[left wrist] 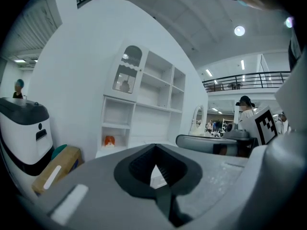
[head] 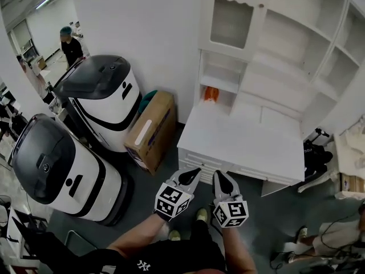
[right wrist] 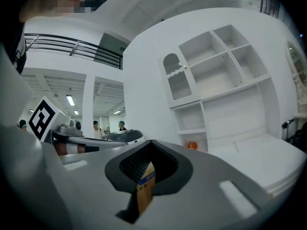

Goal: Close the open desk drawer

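A white desk point(head: 242, 138) with a tall shelf hutch point(head: 274, 50) stands in front of me. Its drawer fronts point(head: 210, 165) run along the near edge, and I cannot tell whether one stands out. Both grippers hover just before that edge. My left gripper point(head: 192, 174) is shut with nothing in it, its tips close to the left drawer front. Beside it, my right gripper point(head: 220, 177) is also shut and holds nothing. The left gripper point(left wrist: 156, 171) faces the desk and hutch point(left wrist: 144, 104) in its own view. Through the right gripper point(right wrist: 146, 176) shows a bit of the cardboard box.
A cardboard box point(head: 151, 131) leans by the desk's left side. Two white-and-black robots point(head: 102, 99) point(head: 57, 167) stand further left. An orange object point(head: 211, 93) sits in a low shelf. A white panel point(head: 275, 187) juts out under the desk's right end. A black bag point(head: 313, 153) lies to the right.
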